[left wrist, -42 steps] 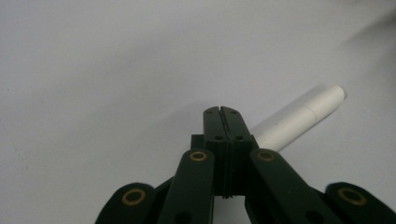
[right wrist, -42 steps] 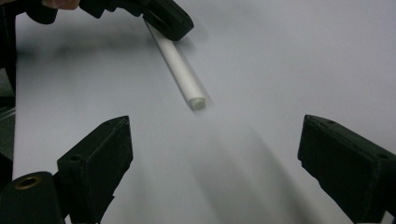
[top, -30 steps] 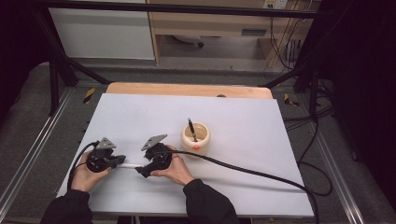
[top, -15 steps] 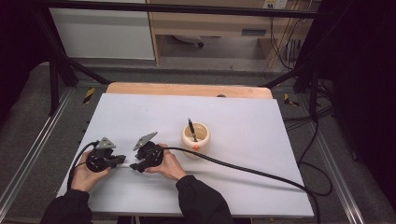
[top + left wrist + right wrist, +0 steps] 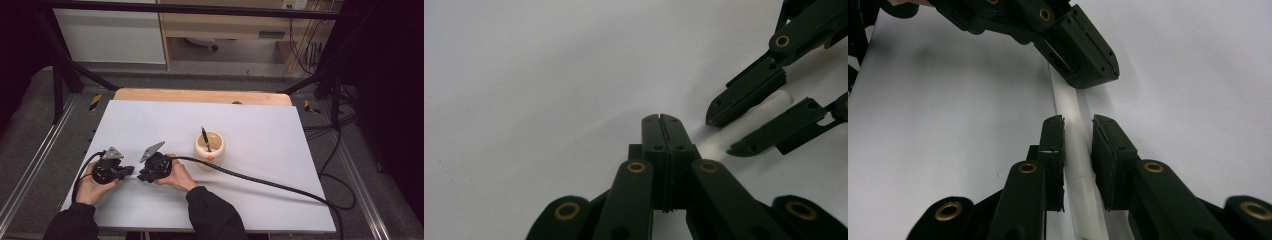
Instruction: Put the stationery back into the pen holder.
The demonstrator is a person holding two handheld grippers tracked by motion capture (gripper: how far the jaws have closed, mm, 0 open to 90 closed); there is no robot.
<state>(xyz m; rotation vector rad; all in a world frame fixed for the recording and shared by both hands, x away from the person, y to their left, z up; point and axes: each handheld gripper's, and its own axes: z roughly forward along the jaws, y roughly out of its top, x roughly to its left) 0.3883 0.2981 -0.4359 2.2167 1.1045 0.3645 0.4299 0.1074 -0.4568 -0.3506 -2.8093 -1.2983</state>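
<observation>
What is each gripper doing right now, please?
Left gripper: shut on one end of the thin white plastic stick.
Right gripper: jaws have just been closing around the stick, pads at its sides.

Low in the frame, the right gripper (image 5: 1078, 131) rises from the bottom edge with its two black jaws set to either side of a slim white stick (image 5: 1079, 165). The stick lies on the pale table (image 5: 948, 110) and runs from the bottom centre up toward the middle. The jaws have just been closing on it; the left jaw sits against it, and a thin sliver of gap may remain at the right one. From the upper left, the left gripper (image 5: 1088, 62) slants down, its shut tip resting over the stick's far end.
</observation>
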